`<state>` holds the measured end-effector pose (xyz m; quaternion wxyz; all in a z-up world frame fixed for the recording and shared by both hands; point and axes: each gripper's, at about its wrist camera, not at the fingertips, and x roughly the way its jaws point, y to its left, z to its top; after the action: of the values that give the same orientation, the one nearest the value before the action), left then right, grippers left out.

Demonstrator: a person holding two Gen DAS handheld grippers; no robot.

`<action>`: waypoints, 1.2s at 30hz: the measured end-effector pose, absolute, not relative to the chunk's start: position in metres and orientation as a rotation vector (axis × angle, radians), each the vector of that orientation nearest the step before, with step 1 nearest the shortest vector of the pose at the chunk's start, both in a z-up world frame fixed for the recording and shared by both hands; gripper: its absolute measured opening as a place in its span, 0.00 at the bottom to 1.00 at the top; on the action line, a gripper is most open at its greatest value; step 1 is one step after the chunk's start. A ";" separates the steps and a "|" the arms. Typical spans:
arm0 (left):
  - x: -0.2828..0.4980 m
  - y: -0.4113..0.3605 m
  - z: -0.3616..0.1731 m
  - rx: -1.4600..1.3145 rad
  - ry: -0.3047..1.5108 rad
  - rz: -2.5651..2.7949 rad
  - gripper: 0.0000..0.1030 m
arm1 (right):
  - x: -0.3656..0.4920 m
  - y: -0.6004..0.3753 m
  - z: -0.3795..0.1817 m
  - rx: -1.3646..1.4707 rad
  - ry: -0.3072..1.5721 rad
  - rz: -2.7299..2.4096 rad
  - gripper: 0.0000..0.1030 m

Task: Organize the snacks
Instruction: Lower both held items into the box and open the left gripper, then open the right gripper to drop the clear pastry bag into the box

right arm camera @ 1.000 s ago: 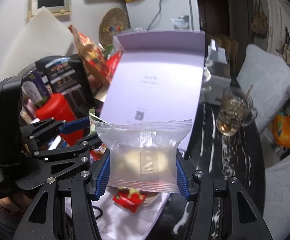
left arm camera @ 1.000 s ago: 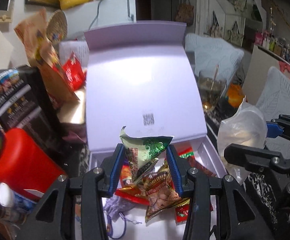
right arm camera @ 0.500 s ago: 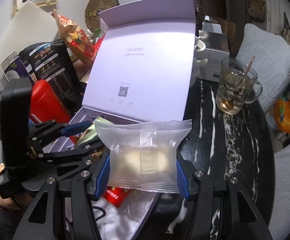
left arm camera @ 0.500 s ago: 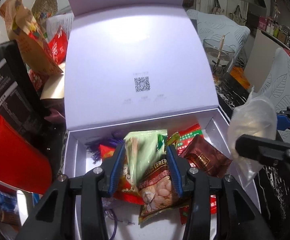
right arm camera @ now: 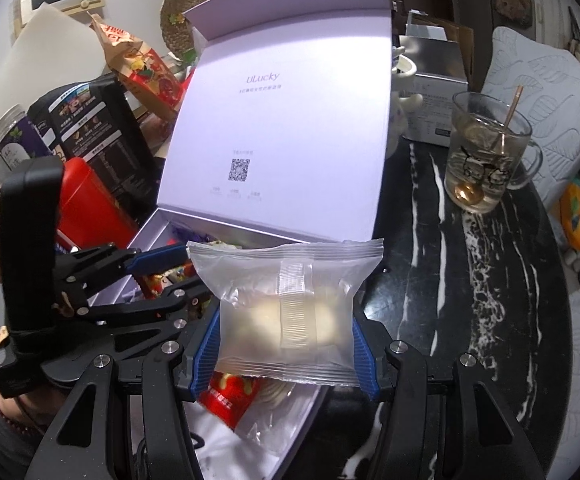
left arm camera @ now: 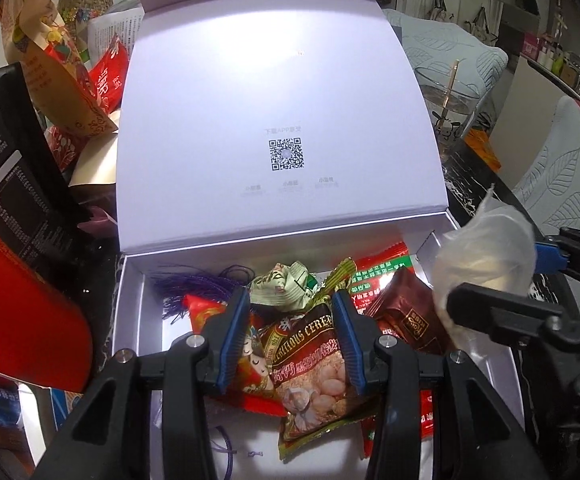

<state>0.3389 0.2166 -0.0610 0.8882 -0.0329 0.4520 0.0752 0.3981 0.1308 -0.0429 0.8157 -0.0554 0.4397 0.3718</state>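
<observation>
Cluttered room, black marble-look desk (right arm camera: 442, 240) w/ white veins, packed w/ boxes and jars. Right wrist view alone shows a glass mug (right arm camera: 486, 156) w/ spoon standing on the desk right of the box, plus clear jars (right arm camera: 9, 140) at far left; left wrist view alone looks straight into the box.

White gift box (left arm camera: 129, 320), lid (left arm camera: 273, 100) upright behind it, QR code on the inside. In it: purple tassel (left arm camera: 193, 288) at back left, pale green crumpled packet (left arm camera: 285, 288), red packets, a brown packet (left arm camera: 406, 316) at right, and a cereal snack packet (left arm camera: 314, 364) atop the pile.

Left tool (left arm camera: 290, 344) over the box, blue pads narrow, either side of the cereal packet; firm grip or not: can't tell, though the gap is nearly as tight as it gets. Right tool (right arm camera: 285, 344) holds a clear-wrapped pale pastry (right arm camera: 285, 312) by both side edges, over the box's near right corner, just beside the left tool. Red canister (left arm camera: 21, 320) stands left of the box.
</observation>
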 end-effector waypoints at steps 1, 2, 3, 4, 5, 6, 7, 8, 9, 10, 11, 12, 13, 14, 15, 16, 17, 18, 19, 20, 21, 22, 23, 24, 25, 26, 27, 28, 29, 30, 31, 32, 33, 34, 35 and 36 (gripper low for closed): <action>0.338 0.216 -0.060 -0.062 0.938 0.155 0.41 | 0.398 0.132 -0.043 -0.118 0.937 0.795 0.55; 0.337 0.216 -0.059 -0.051 0.938 0.157 0.43 | 0.399 0.133 -0.043 -0.118 0.937 0.798 0.55; 0.336 0.216 -0.057 -0.043 0.934 0.169 0.48 | 0.399 0.133 -0.043 -0.115 0.935 0.804 0.55; 0.334 0.217 -0.055 -0.040 0.925 0.183 0.53 | 0.399 0.134 -0.042 -0.115 0.931 0.821 0.55; 0.331 0.219 -0.052 -0.042 0.917 0.198 0.66 | 0.399 0.135 -0.041 -0.116 0.928 0.832 0.55; 0.329 0.221 -0.050 -0.047 0.908 0.210 0.76 | 0.399 0.135 -0.040 -0.120 0.921 0.841 0.55; 0.326 0.223 -0.047 -0.053 0.896 0.219 0.78 | 0.398 0.135 -0.039 -0.124 0.915 0.842 0.55; 0.322 0.225 -0.044 -0.059 0.881 0.228 0.78 | 0.398 0.136 -0.038 -0.127 0.910 0.842 0.55; 0.320 0.227 -0.042 -0.061 0.878 0.231 0.78 | 0.398 0.136 -0.038 -0.130 0.906 0.843 0.55; 0.318 0.229 -0.040 -0.065 0.876 0.240 0.78 | 0.399 0.136 -0.037 -0.133 0.904 0.842 0.55; 0.318 0.230 -0.038 -0.068 0.875 0.244 0.78 | 0.400 0.136 -0.038 -0.137 0.905 0.841 0.55; 0.316 0.232 -0.037 -0.073 0.872 0.247 0.78 | 0.400 0.137 -0.038 -0.140 0.907 0.841 0.55; 0.314 0.234 -0.036 -0.076 0.870 0.248 0.78 | 0.402 0.138 -0.040 -0.143 0.914 0.842 0.55; 0.312 0.236 -0.035 -0.077 0.869 0.250 0.78 | 0.403 0.139 -0.041 -0.144 0.919 0.845 0.55; 0.312 0.237 -0.035 -0.077 0.871 0.254 0.78 | 0.403 0.141 -0.042 -0.144 0.926 0.847 0.55; 0.311 0.238 -0.035 -0.078 0.872 0.254 0.78 | 0.404 0.142 -0.044 -0.142 0.932 0.849 0.55; 0.310 0.240 -0.035 -0.081 0.874 0.254 0.78 | 0.406 0.144 -0.046 -0.138 0.941 0.853 0.55; 0.310 0.241 -0.035 -0.083 0.876 0.253 0.78 | 0.407 0.146 -0.048 -0.134 0.951 0.856 0.55; 0.310 0.242 -0.035 -0.085 0.878 0.252 0.78 | 0.410 0.148 -0.052 -0.131 0.969 0.864 0.55; 0.308 0.243 -0.036 -0.089 0.880 0.253 0.78 | 0.411 0.150 -0.055 -0.131 0.985 0.871 0.55; 0.307 0.244 -0.036 -0.090 0.880 0.255 0.78 | 0.412 0.152 -0.057 -0.133 0.995 0.872 0.56; 0.307 0.244 -0.037 -0.089 0.881 0.256 0.78 | 0.412 0.154 -0.058 -0.137 0.995 0.873 0.56; 0.306 0.246 -0.037 -0.091 0.880 0.254 0.78 | 0.412 0.157 -0.058 -0.148 0.985 0.871 0.56; 0.305 0.246 -0.038 -0.094 0.879 0.251 0.78 | 0.411 0.158 -0.058 -0.159 0.982 0.865 0.56; 0.305 0.247 -0.038 -0.098 0.877 0.250 0.78 | 0.410 0.162 -0.058 -0.177 0.977 0.851 0.56; 0.304 0.248 -0.038 -0.099 0.877 0.252 0.78 | 0.410 0.164 -0.059 -0.191 0.972 0.839 0.56; 0.304 0.249 -0.039 -0.102 0.876 0.254 0.78 | 0.409 0.166 -0.060 -0.208 0.969 0.829 0.57; 0.304 0.249 -0.039 -0.103 0.876 0.256 0.78 | 0.407 0.171 -0.062 -0.239 0.966 0.815 0.58; 0.304 0.250 -0.040 -0.108 0.878 0.258 0.78 | 0.407 0.173 -0.063 -0.254 0.961 0.808 0.59; 0.304 0.251 -0.040 -0.114 0.879 0.258 0.78 | 0.406 0.174 -0.063 -0.264 0.958 0.802 0.62; 0.304 0.252 -0.041 -0.119 0.881 0.258 0.78 | 0.407 0.175 -0.065 -0.268 0.960 0.795 0.63; 0.303 0.253 -0.041 -0.122 0.883 0.262 0.78 | 0.408 0.176 -0.066 -0.265 0.964 0.792 0.63; 0.303 0.254 -0.041 -0.121 0.883 0.264 0.78 | 0.408 0.175 -0.066 -0.262 0.964 0.791 0.64; 0.303 0.254 -0.041 -0.119 0.883 0.267 0.78 | 0.408 0.175 -0.065 -0.261 0.964 0.790 0.65; 0.302 0.254 -0.041 -0.118 0.881 0.268 0.78 | 0.408 0.175 -0.065 -0.261 0.963 0.789 0.66; 0.302 0.254 -0.040 -0.117 0.880 0.267 0.78 | 0.408 0.174 -0.064 -0.263 0.960 0.785 0.68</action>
<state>0.3017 0.2544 -0.0404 0.8945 -0.0565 0.4243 0.1290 0.4076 0.1743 -0.0638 0.8057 -0.1226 0.4486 0.3669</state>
